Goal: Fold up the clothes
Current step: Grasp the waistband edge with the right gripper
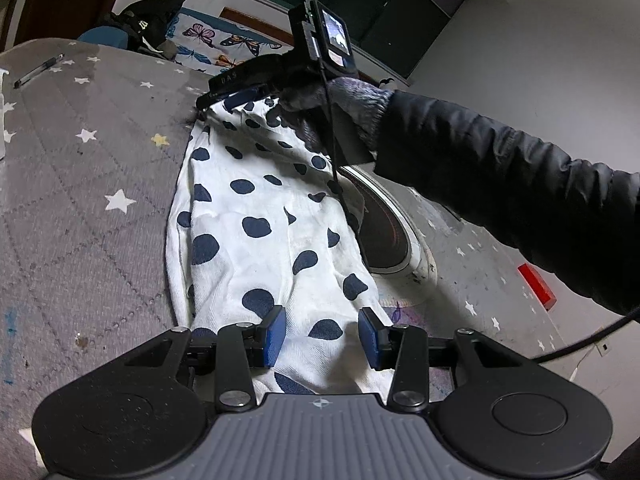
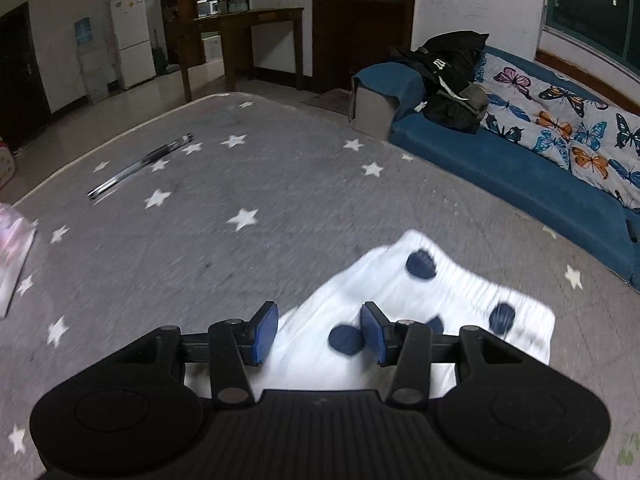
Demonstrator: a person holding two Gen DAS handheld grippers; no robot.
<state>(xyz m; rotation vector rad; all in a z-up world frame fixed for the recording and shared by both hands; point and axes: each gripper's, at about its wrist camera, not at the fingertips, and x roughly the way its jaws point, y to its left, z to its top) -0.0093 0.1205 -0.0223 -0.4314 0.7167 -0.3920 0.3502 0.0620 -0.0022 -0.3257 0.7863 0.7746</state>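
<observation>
A white garment with dark blue spots (image 1: 264, 232) lies in a long strip on the grey star-patterned cover (image 1: 88, 184). My left gripper (image 1: 322, 334) is open just above its near end, one blue pad on each side of the cloth. My right gripper (image 1: 240, 98) shows in the left wrist view at the garment's far end, held by a gloved hand. In the right wrist view the right gripper (image 2: 320, 334) is open over the garment's ribbed edge (image 2: 432, 292), with nothing between the pads.
A pen (image 2: 140, 166) lies on the cover at the far left. A round white and black device (image 1: 384, 232) sits right of the garment, with a red block (image 1: 536, 286) beyond it. A blue sofa with a butterfly blanket (image 2: 560, 140) and dark bags (image 2: 448, 76) stands behind.
</observation>
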